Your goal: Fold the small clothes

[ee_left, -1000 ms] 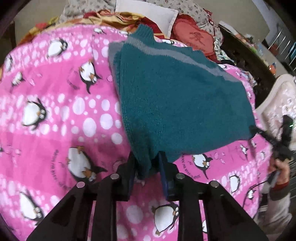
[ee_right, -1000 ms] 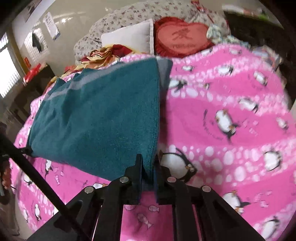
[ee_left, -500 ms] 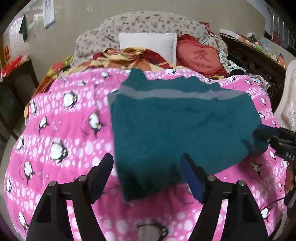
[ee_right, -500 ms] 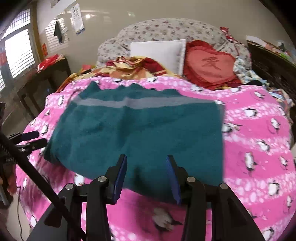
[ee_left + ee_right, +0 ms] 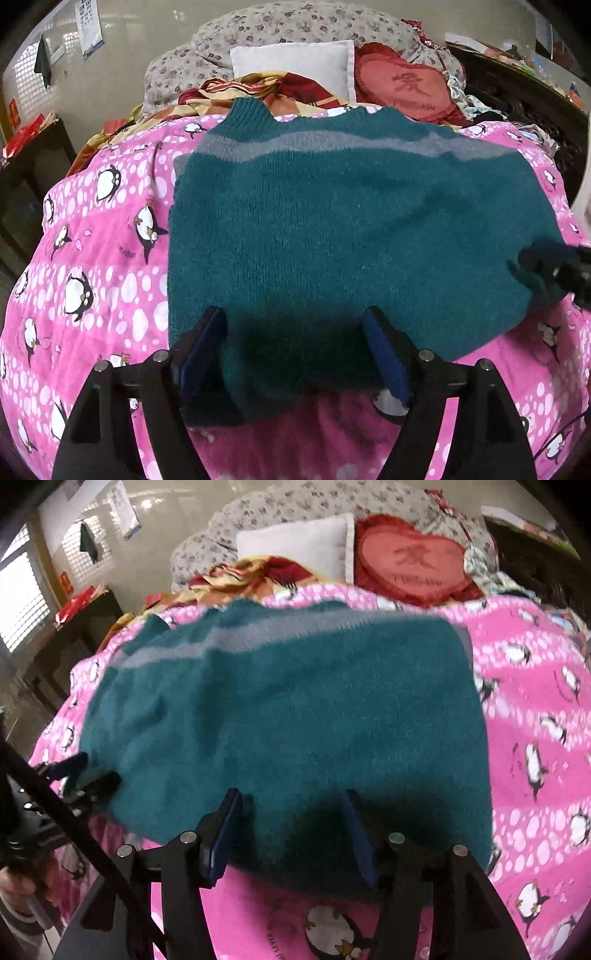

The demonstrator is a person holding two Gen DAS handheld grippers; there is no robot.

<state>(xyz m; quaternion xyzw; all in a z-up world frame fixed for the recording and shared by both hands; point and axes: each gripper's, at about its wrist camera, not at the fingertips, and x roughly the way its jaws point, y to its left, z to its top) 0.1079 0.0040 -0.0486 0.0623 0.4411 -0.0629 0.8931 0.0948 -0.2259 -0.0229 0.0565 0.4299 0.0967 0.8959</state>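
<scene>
From the left wrist camera, the left gripper (image 5: 293, 350) hangs with its jaws spread wide over the near hem of the teal sweater (image 5: 351, 236), which lies folded flat on the pink penguin blanket (image 5: 96, 266) on the bed, its grey stripe toward the white pillow (image 5: 291, 62) and red heart cushion (image 5: 402, 88). From the right wrist camera, the right gripper (image 5: 291, 834) likewise has its jaws apart, gripping nothing, above the sweater's (image 5: 295, 716) near edge, with the left gripper (image 5: 88, 775) at the sweater's left corner.

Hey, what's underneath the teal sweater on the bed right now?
The teal sweater lies flat on the pink penguin blanket, which shows all around it. Whatever else might sit beneath the sweater's middle is covered and cannot be seen.
</scene>
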